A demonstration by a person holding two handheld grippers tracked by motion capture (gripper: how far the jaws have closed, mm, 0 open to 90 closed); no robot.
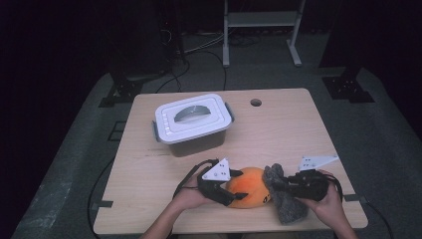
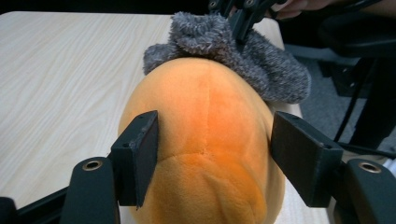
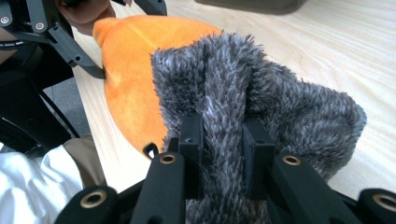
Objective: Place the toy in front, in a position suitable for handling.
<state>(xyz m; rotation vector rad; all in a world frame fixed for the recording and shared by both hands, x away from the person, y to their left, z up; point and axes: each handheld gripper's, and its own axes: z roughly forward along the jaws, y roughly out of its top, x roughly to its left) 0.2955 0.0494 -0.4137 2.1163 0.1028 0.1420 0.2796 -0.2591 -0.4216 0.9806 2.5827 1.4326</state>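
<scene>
Fur of the grey plush (image 3: 261, 93) is hiding my right claw's (image 3: 223, 140) clamped pads; my left claw (image 2: 215, 158) is straddling the orange plush (image 2: 205, 140), gaps showing; lidded bin (image 1: 193, 122) is hiding its contents

I see the round orange plush toy (image 1: 250, 186) near the table's (image 1: 293, 129) front edge, the fuzzy grey fabric piece (image 1: 284, 196) touching its right side, toward the front right corner. The lidded white plastic box (image 1: 193, 123) sits behind, left of centre.

table (image 1: 298, 129): light wood, filled centre of frame, round hole (image 1: 256, 102) near far edge | box (image 1: 194, 124): clear plastic, white lid shut, stood upper left of tabletop | white frame (image 1: 261, 30): stood top centre, on grey floor
</scene>
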